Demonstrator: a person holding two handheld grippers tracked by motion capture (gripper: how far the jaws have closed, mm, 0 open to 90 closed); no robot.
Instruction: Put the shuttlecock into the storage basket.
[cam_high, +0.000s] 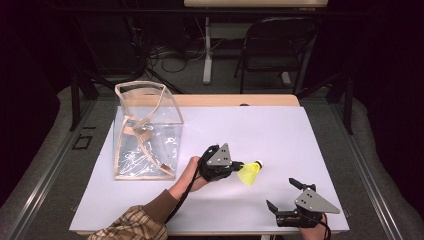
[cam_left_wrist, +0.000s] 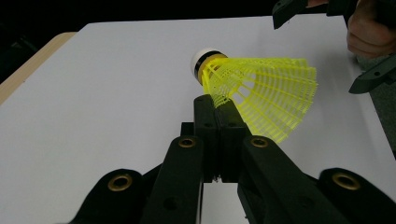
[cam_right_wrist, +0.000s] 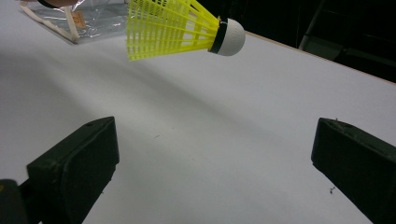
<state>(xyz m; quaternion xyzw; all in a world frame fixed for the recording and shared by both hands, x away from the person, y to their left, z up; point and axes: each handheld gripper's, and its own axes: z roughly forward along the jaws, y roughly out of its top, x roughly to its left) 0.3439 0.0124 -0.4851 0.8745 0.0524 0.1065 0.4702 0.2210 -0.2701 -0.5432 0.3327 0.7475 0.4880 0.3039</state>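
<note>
A yellow shuttlecock (cam_high: 250, 173) with a white cork tip hangs just above the white table top (cam_high: 280, 130), near its middle front. My left gripper (cam_high: 239, 165) is shut on the edge of its mesh skirt. In the left gripper view the two black jaws (cam_left_wrist: 217, 103) pinch the skirt of the shuttlecock (cam_left_wrist: 261, 88) close to the cork. My right gripper (cam_high: 283, 194) rests at the table's front right, open and with nothing in it. From the right gripper view its jaws (cam_right_wrist: 215, 158) stand wide apart, and the shuttlecock (cam_right_wrist: 177, 28) floats beyond them.
A clear plastic bag (cam_high: 145, 132) with cream trim stands open at the table's left side; its corner (cam_right_wrist: 70, 21) appears in the right gripper view. A dark chair (cam_high: 275, 45) and table legs stand behind the table. The right gripper (cam_left_wrist: 314, 53) reaches into the left gripper view.
</note>
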